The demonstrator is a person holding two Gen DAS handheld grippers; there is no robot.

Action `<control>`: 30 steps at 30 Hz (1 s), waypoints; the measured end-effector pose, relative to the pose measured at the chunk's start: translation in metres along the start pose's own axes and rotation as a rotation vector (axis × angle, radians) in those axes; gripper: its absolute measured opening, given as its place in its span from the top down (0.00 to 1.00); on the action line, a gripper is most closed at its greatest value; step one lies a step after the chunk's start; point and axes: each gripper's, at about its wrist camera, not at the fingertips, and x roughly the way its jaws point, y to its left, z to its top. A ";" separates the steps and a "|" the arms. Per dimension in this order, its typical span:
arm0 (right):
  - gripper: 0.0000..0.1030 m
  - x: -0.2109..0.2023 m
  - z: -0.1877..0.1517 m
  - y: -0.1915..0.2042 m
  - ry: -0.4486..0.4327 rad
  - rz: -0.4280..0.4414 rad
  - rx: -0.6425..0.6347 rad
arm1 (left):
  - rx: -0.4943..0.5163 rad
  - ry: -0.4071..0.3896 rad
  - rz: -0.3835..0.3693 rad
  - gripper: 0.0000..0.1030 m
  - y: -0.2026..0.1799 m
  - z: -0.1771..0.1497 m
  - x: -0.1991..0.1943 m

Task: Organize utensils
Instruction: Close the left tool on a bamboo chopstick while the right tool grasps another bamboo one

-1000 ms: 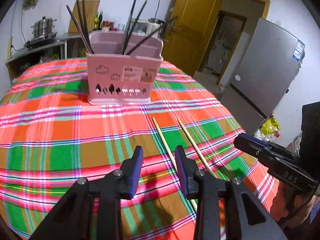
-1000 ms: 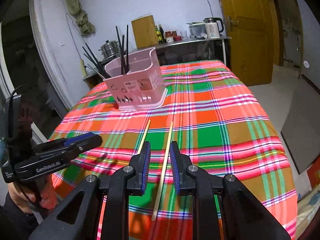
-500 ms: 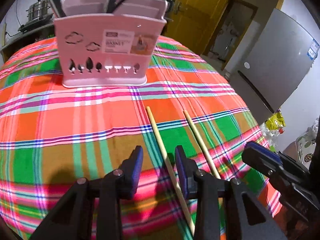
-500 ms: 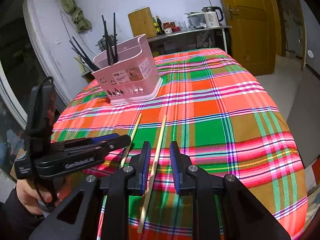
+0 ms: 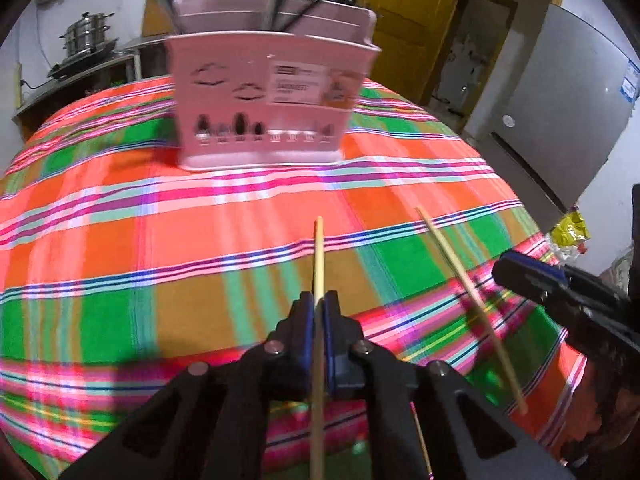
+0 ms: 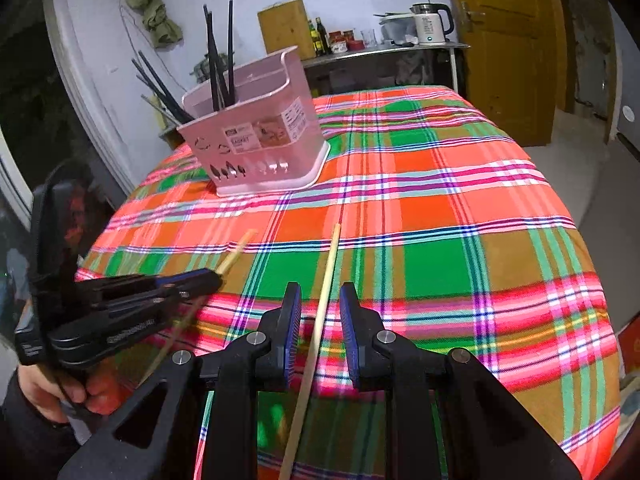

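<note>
While two pale wooden chopsticks remain outside the pink utensil holder point(image 6: 256, 136), the sorting is only partly done. One wooden chopstick point(image 5: 318, 256) is pinched between the pressed-together fingers of the left gripper point(image 5: 319, 308), its tip pointing toward the holder; whether it has fully left the cloth I cannot tell, though the motion blur in the left wrist view suggests it is being carried. The other wooden chopstick point(image 6: 320, 320) lies flat on the plaid tablecloth point(image 6: 440, 208), well short of the holder on the near side, and runs through the gap of the right gripper point(image 6: 319, 312), whose fingers are spread on either side of it without touching it. Seen from the left wrist, that same stick slants away to the right of the held one.

Inside the holder stand several black chopsticks point(image 6: 218, 52), leaning in its rear compartments, so a good share of the work looks finished. By my judgement, what is left is to drop the held stick into the holder, close the right fingers on the second one, and add it too.

Beyond the holder, a counter carries a kettle point(image 6: 430, 24) and some bottles; a yellow door point(image 6: 508, 48) stands to the holder's right.
</note>
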 end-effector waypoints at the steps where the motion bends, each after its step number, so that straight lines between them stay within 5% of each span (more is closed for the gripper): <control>1: 0.80 0.003 0.001 0.001 0.006 -0.004 -0.003 | -0.004 -0.001 0.008 0.94 0.006 -0.002 -0.003; 11: 0.80 0.036 0.013 0.001 0.076 -0.047 -0.025 | -0.055 -0.001 0.052 0.94 0.035 -0.002 -0.013; 15: 0.80 0.042 0.019 0.002 0.086 -0.056 -0.034 | -0.043 0.018 0.037 0.77 0.036 0.008 -0.005; 19: 0.80 0.050 0.024 0.003 0.097 -0.065 -0.040 | 0.004 0.030 0.052 0.76 0.032 0.019 0.004; 27: 0.82 0.059 0.030 0.013 0.112 -0.109 -0.087 | 0.104 0.036 0.123 0.76 0.016 0.030 0.018; 30: 0.93 0.061 0.033 0.013 0.119 -0.111 -0.085 | 0.113 0.039 0.128 0.88 0.015 0.031 0.019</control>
